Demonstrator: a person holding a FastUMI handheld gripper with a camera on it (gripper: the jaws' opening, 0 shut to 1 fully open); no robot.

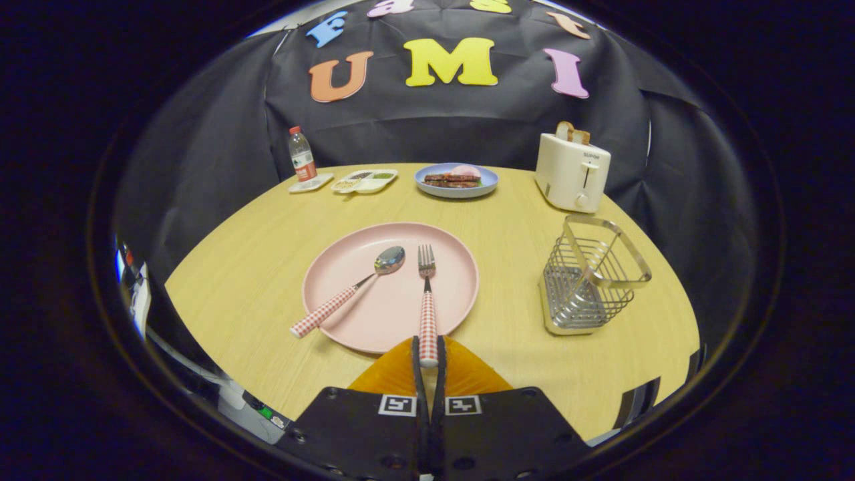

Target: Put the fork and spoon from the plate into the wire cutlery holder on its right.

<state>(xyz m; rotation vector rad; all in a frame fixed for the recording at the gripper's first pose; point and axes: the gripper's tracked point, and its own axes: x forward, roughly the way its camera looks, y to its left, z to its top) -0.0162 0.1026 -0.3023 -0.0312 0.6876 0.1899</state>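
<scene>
Gripper view: the claw point(427, 357) is closed narrow on the end of the fork point(427, 304) handle, both fingers pressing its sides. The fork runs straight ahead from the fingers, tines lying on the pink plate point(347, 321), so it looks gripped but not yet lifted. The spoon point(351, 290) lies ahead and to the left of the claw, bowl on the plate, handle slanting back over the plate's near-left rim and free of the fingers. The holder point(588, 280) stands ahead and to the right, well apart from the plate, open at the top and seemingly empty.

The step in hand is the fork pick-up, the first of two. Next, I judge, the fork must be raised clear of the plate, carried right, tipped upright above the holder's mouth and let down between the wires. A grip so near the handle's end may let the fork swing.
</scene>
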